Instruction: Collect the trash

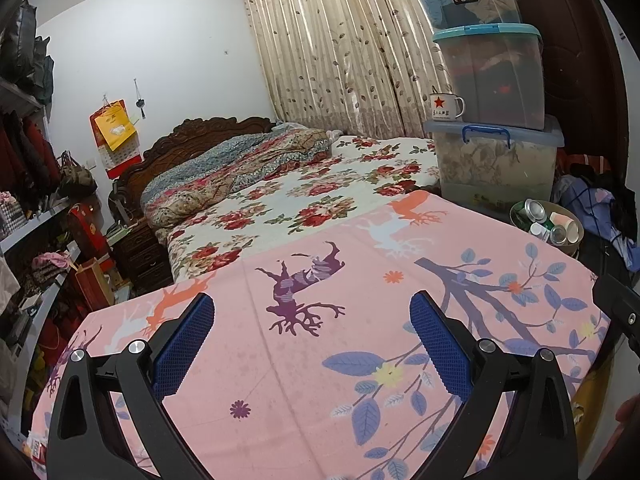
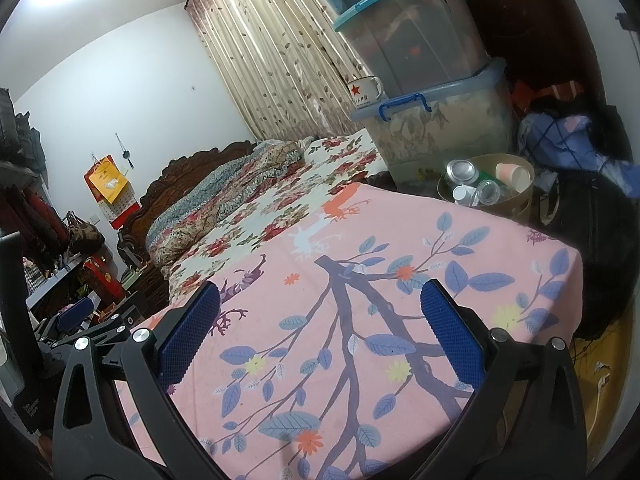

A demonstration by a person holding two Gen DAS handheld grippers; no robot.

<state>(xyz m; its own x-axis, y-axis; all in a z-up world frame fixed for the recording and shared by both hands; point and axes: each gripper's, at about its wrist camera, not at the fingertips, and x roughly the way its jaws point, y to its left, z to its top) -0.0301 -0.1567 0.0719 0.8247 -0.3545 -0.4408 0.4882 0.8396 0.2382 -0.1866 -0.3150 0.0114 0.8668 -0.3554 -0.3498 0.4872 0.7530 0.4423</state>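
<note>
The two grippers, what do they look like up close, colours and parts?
Both look alike. The left gripper has two black plastic arms with triangular cut-outs, round silver bolts at the joints, and blue fingers with a fine textured mesh surface. The right gripper shows the same black frame, silver bolts and blue textured fingers. No cables or sleeves are visible.

A lived-in home bedroom. A bed [image 1: 320, 184] with a carved wooden headboard [image 1: 188, 136] and floral quilt [image 1: 236, 168] lies at 12 o'clock, leaf-print curtains [image 1: 340, 48] behind it. Stacked plastic storage boxes [image 1: 492, 80] stand at 2 o'clock; crowded shelves [image 1: 28, 200] fill 9 o'clock.
</note>
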